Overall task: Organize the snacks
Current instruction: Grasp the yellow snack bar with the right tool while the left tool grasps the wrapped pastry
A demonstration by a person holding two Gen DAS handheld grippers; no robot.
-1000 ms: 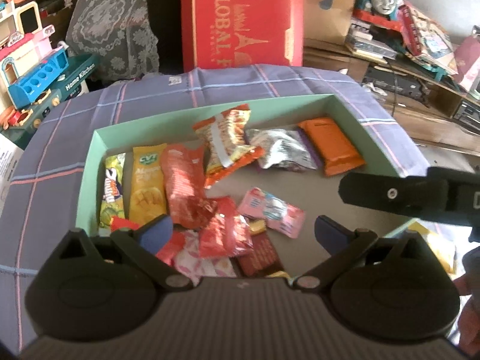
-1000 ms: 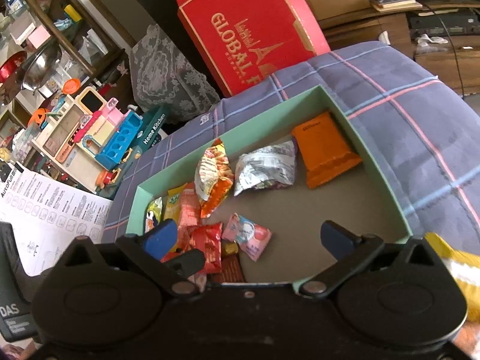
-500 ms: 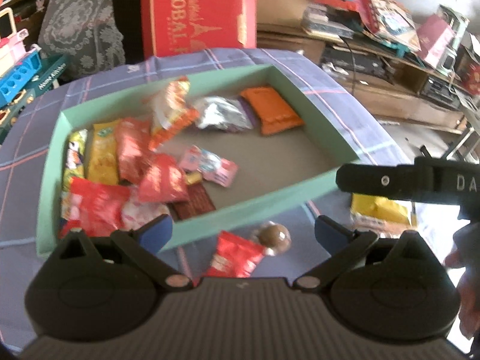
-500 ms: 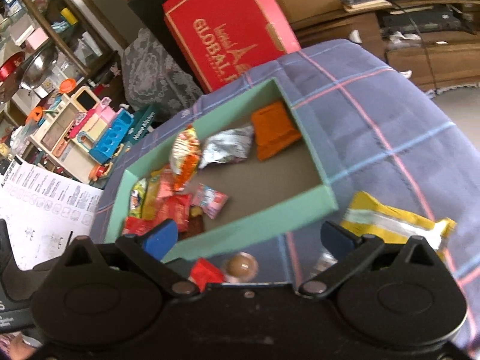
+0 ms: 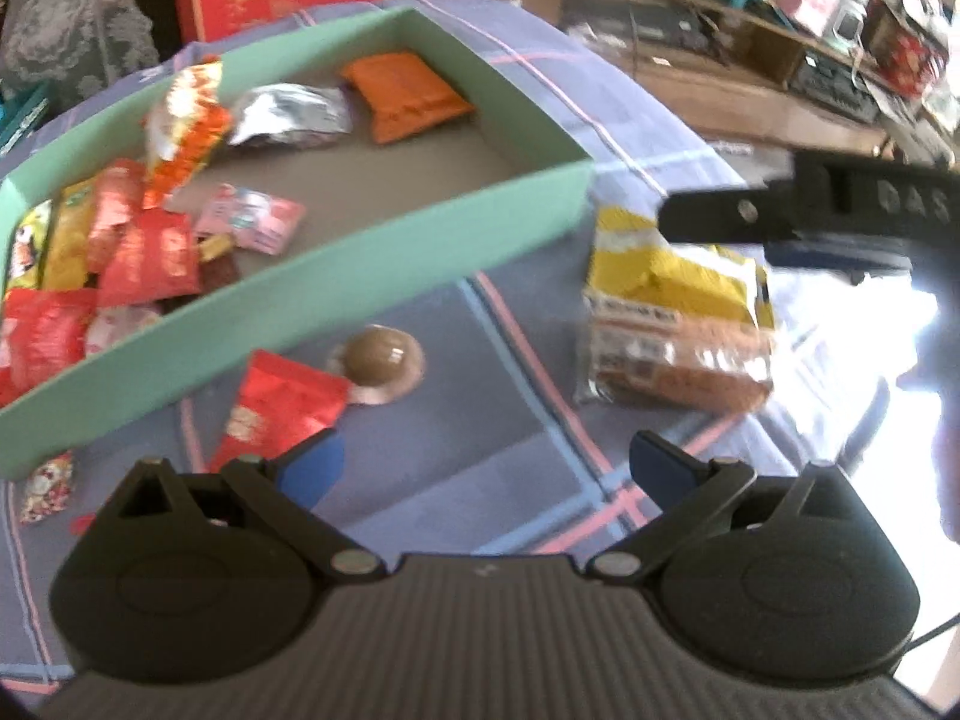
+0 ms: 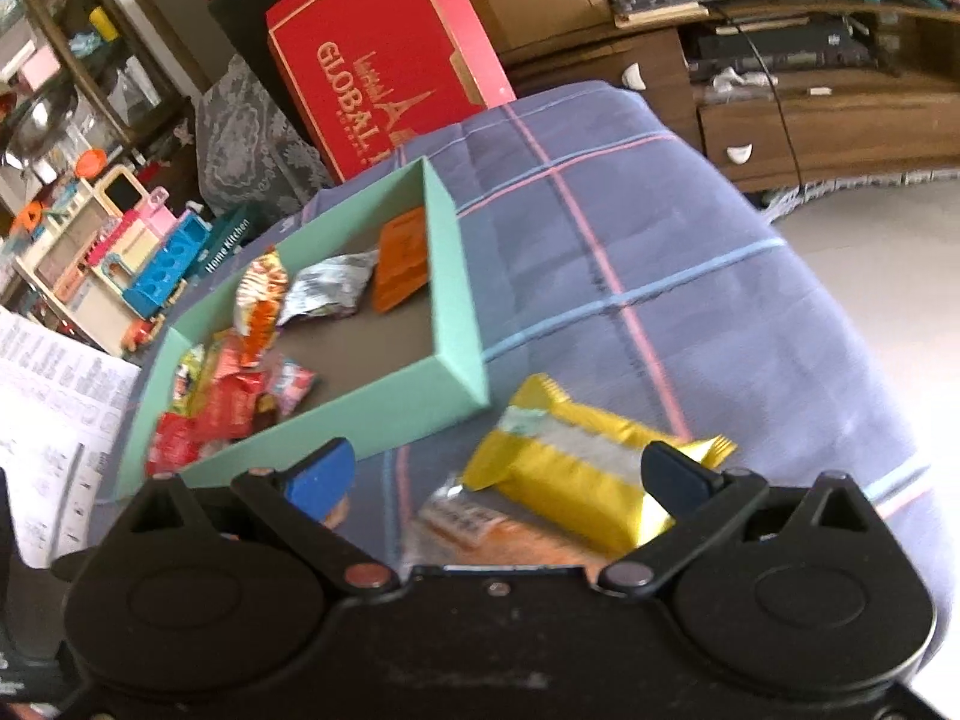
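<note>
Behind green tray (image 6: 456, 276), "GLOBAL" red box (image 6: 384, 54)

My plaid blue cloth (image 6: 630, 252) carries the green tray (image 5: 384, 252), with a yellow packet (image 5: 672, 276), a round brown sweet (image 5: 381, 354) and a red packet (image 5: 282, 408) lying beside it.

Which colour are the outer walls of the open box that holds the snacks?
Mint green box; clearest in the left wrist view.
</note>
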